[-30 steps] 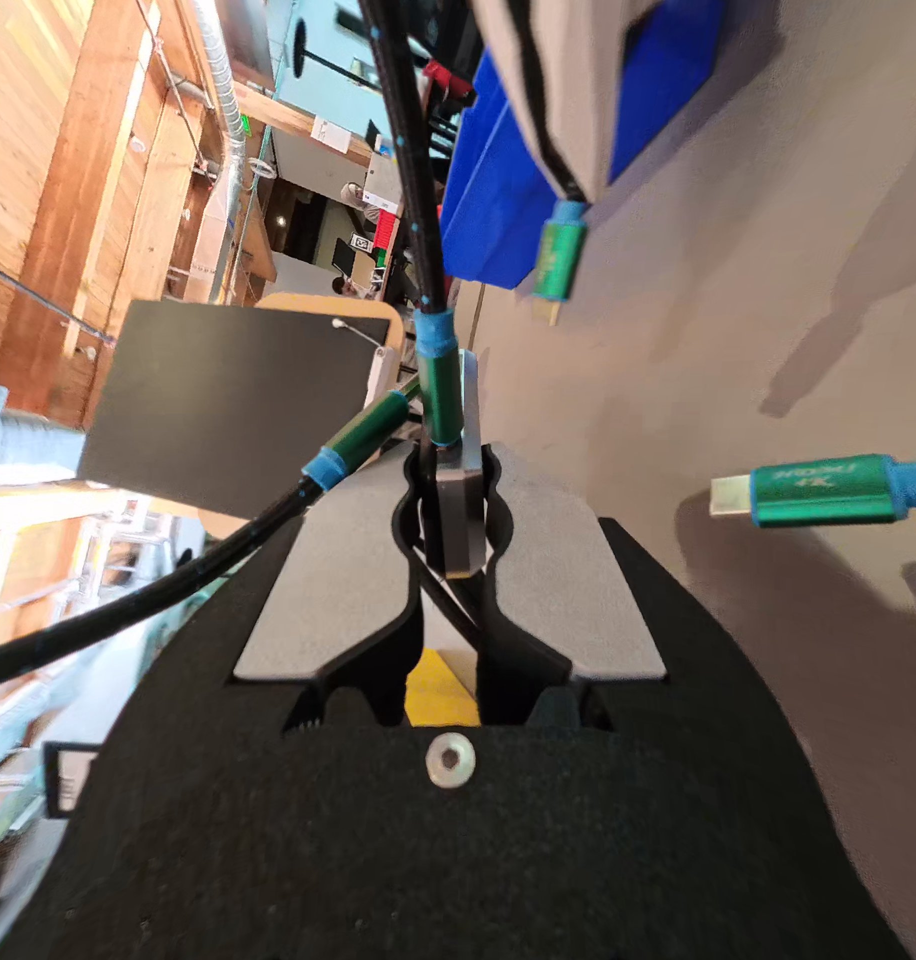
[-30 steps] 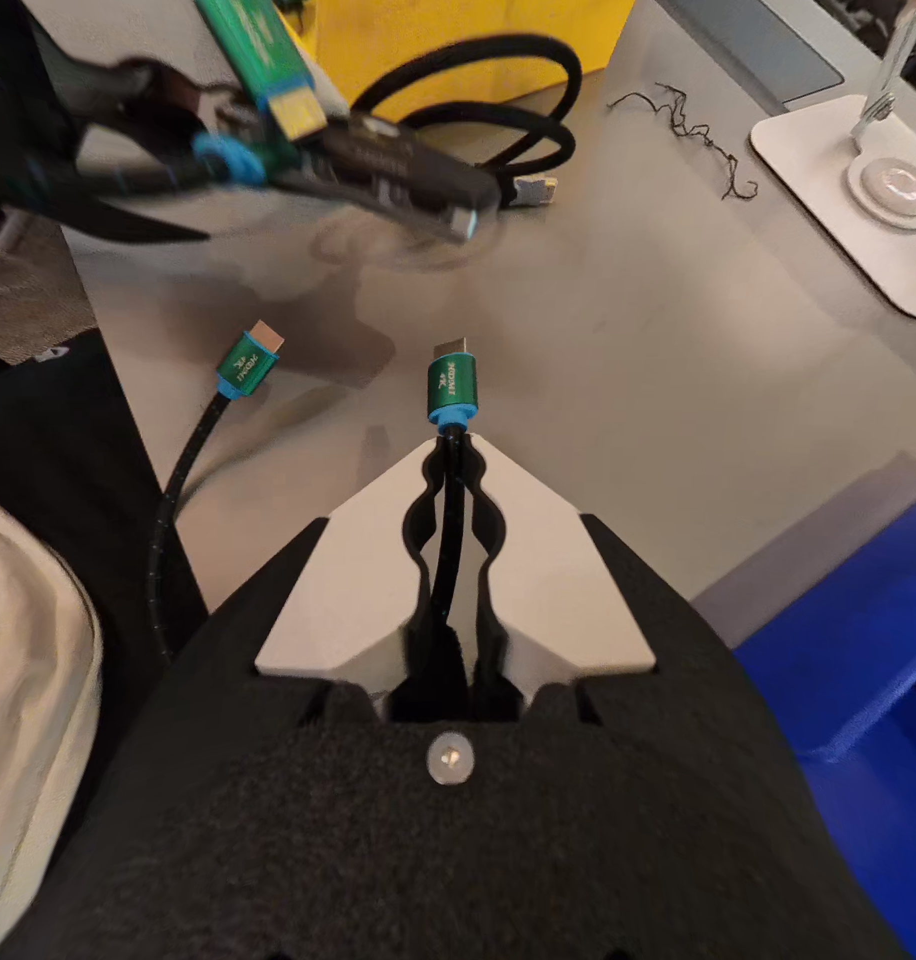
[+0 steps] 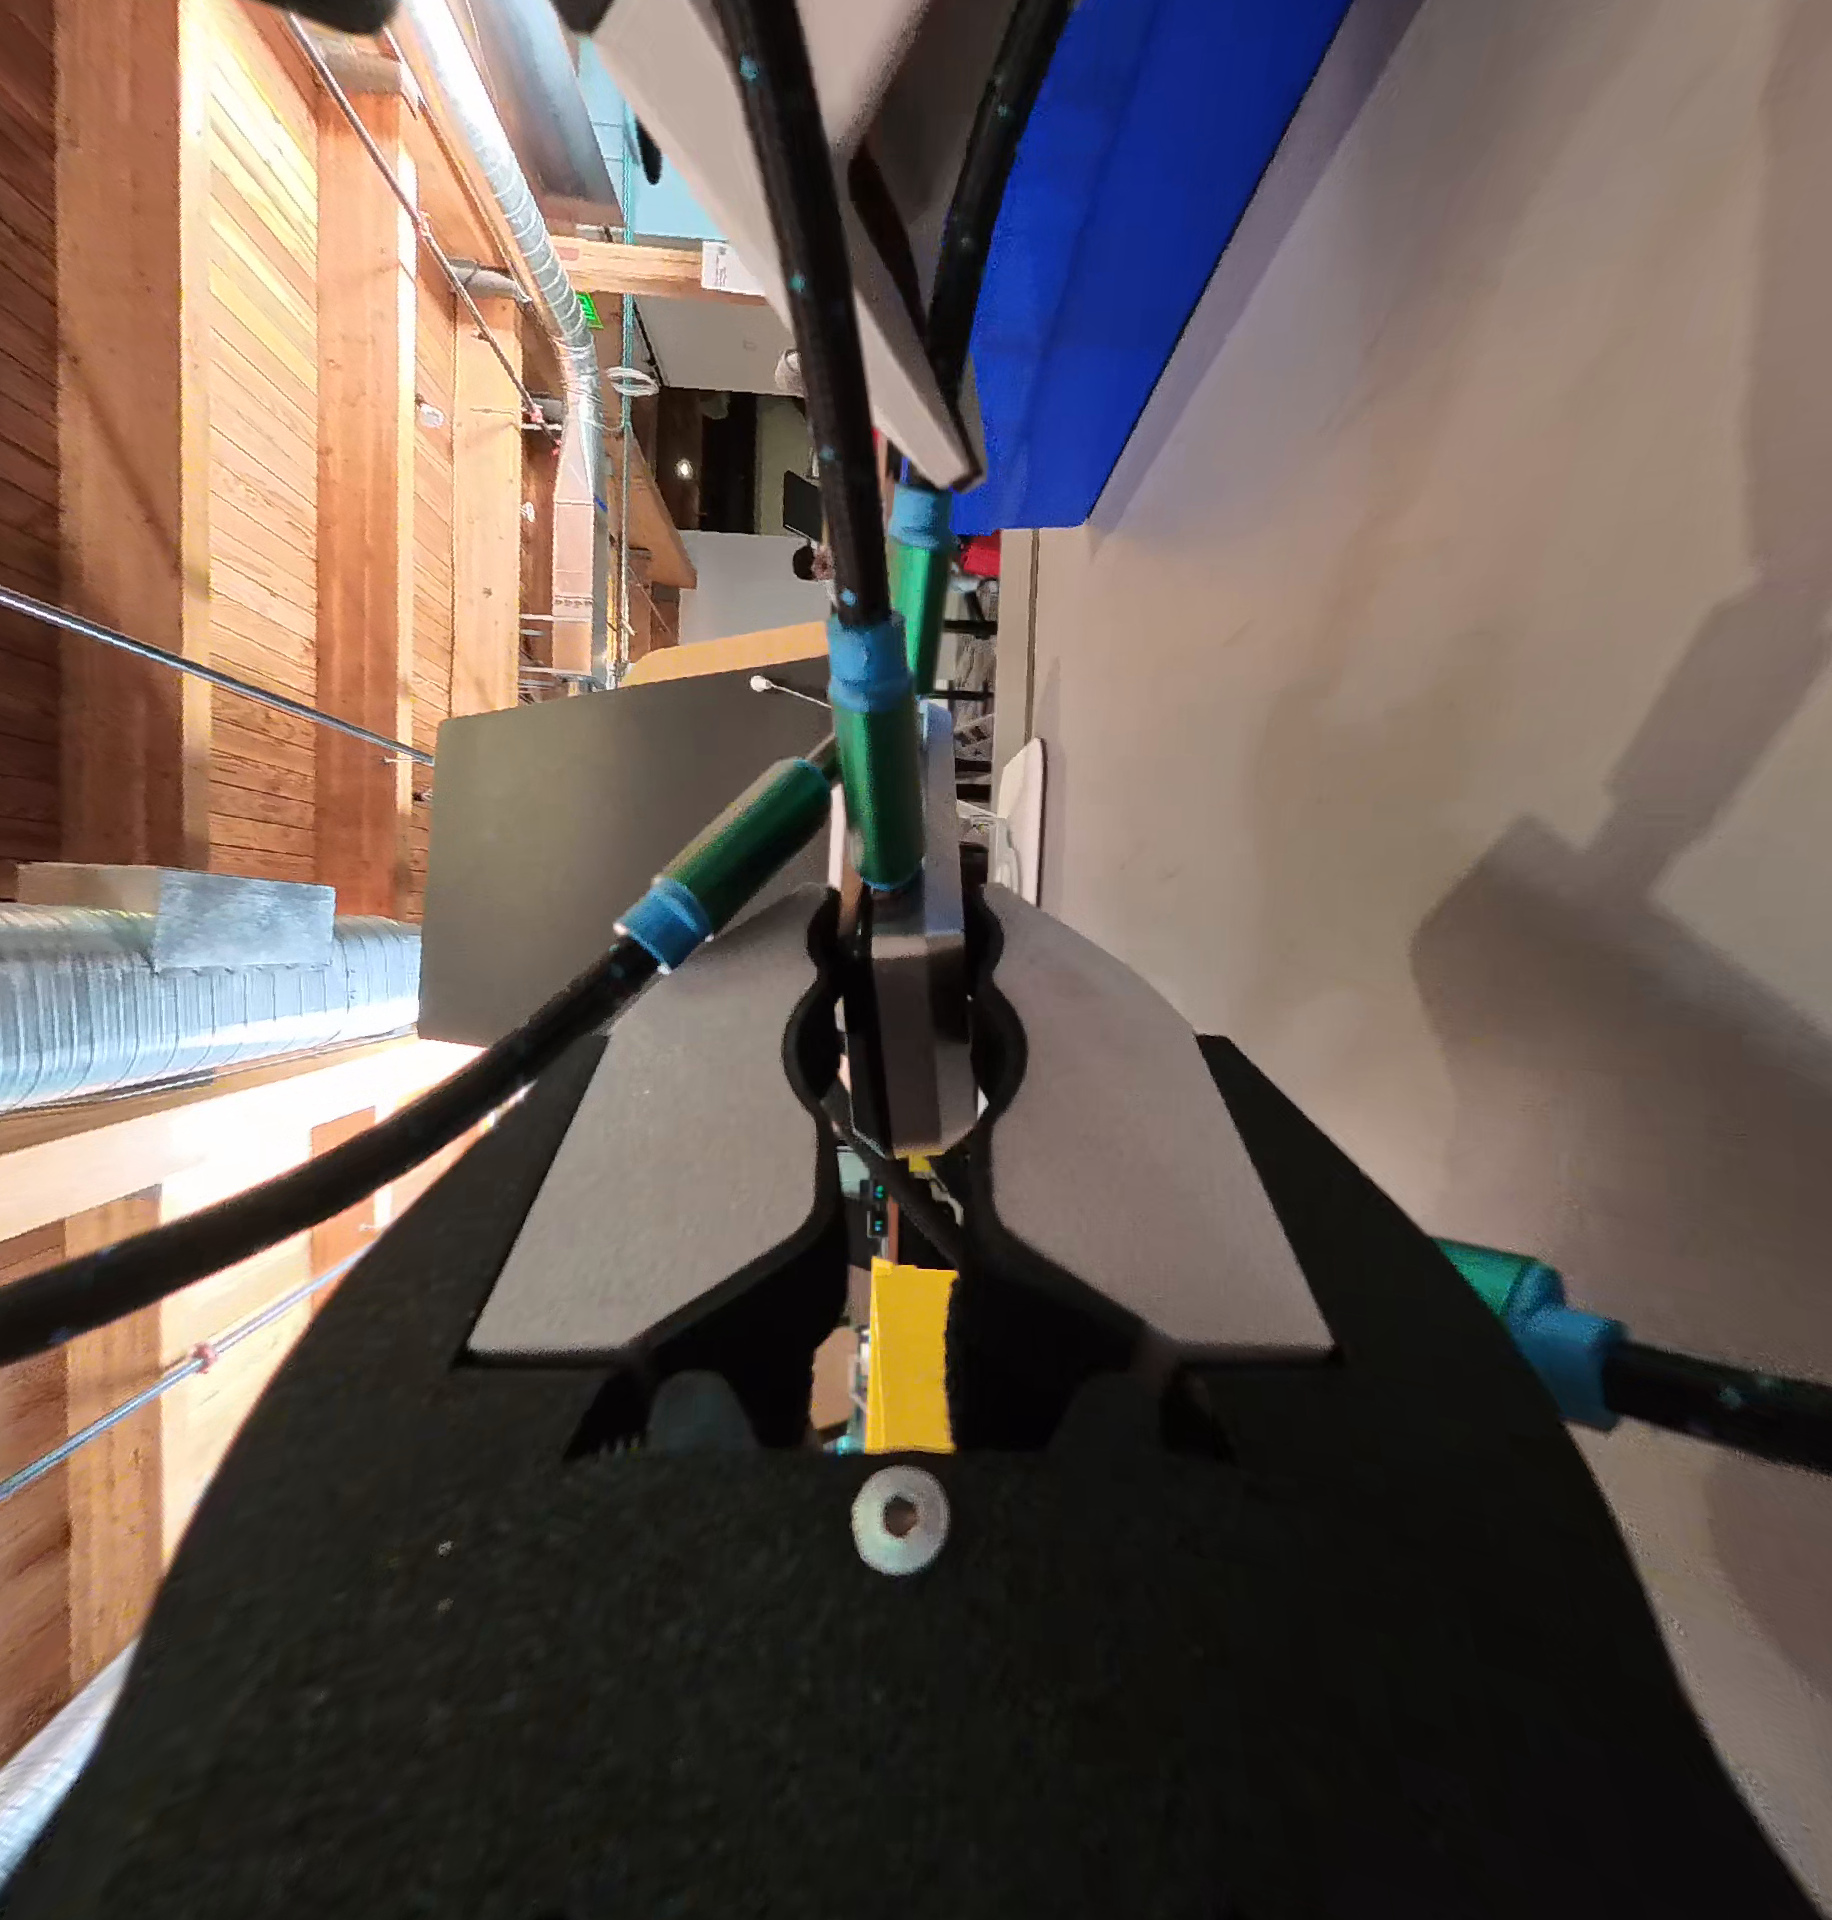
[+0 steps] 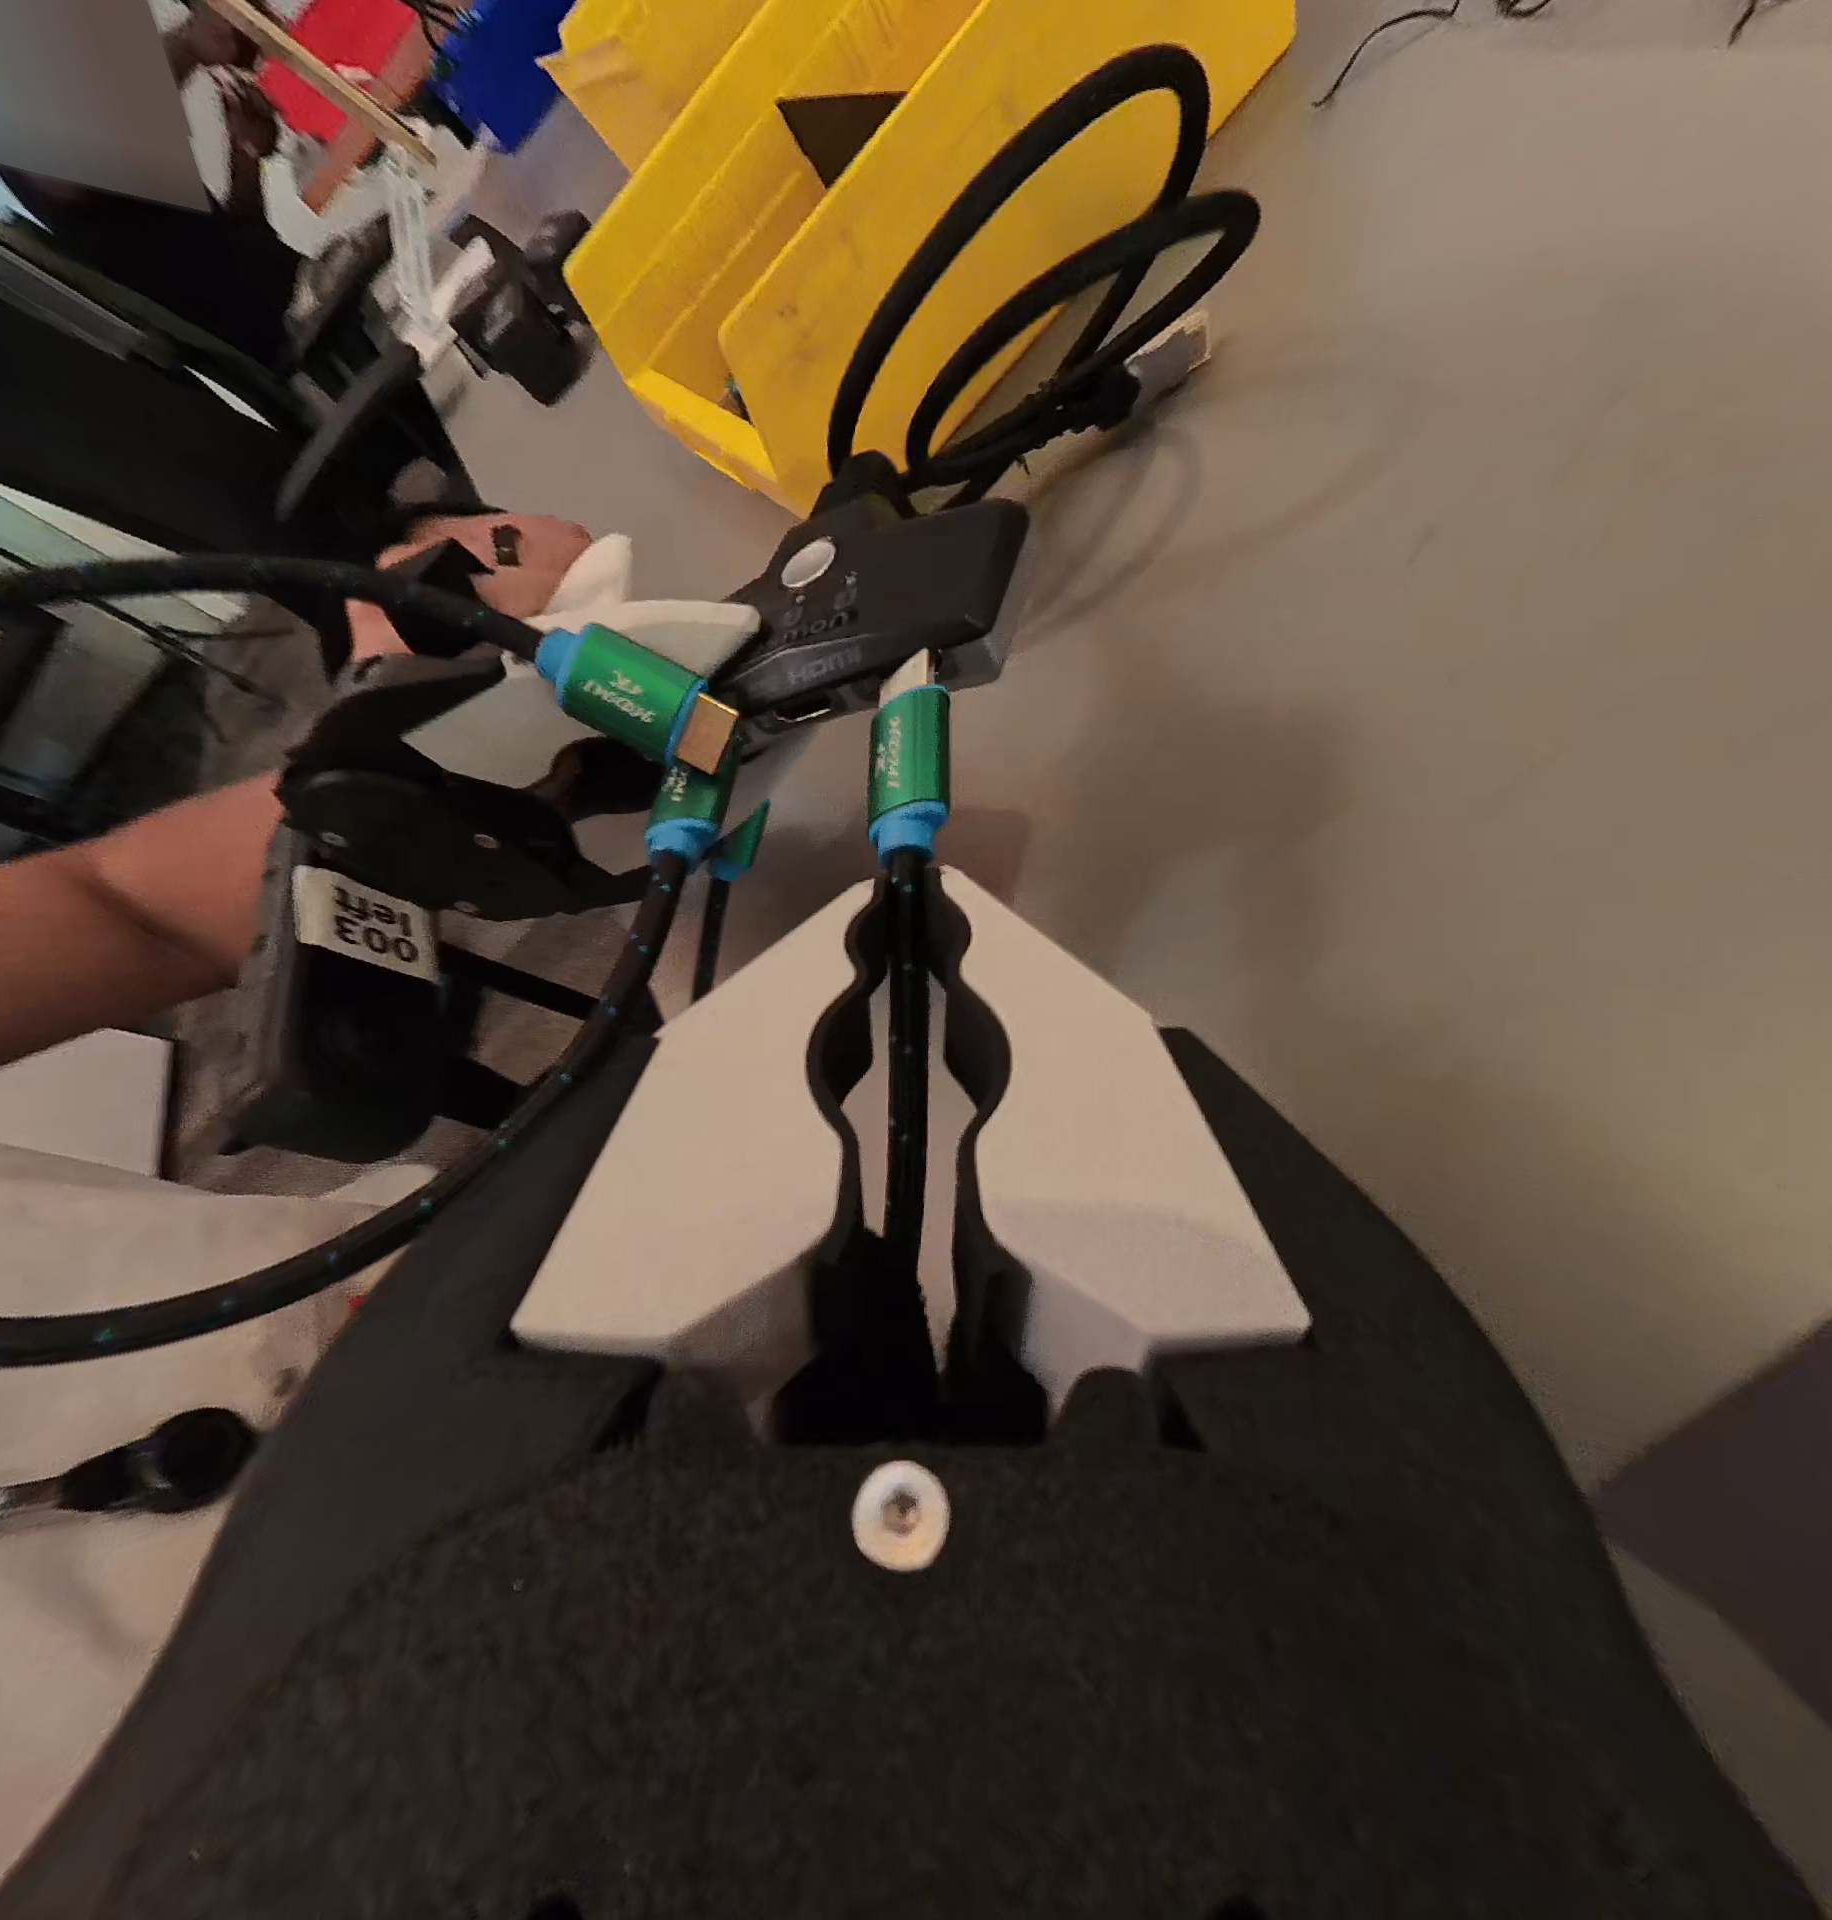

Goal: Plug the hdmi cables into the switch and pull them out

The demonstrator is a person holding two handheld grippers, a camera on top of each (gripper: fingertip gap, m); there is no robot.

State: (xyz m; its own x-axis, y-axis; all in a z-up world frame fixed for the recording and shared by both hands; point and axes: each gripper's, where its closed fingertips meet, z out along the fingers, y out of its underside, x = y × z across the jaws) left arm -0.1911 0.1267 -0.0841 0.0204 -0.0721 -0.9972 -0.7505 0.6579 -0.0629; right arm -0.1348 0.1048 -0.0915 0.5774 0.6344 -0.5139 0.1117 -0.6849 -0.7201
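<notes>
Contact is new: a second ago the right gripper [image 4: 910, 894], clamped on a cable [image 4: 904, 1091], held its green plug [image 4: 907, 764] well short; now the tip meets the switch [image 4: 881, 603] at 12 o'clock, seemingly partly seated. Left gripper [image 3: 896, 935] pinches the switch. At 1 o'clock, the yellow bin [image 4: 787, 260] looks empty, though poorly seen.

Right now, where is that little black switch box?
In the right wrist view the black switch box is held off the grey table by the left claw, in front of the yellow bins, with the right claw's green plug at its port.
</notes>
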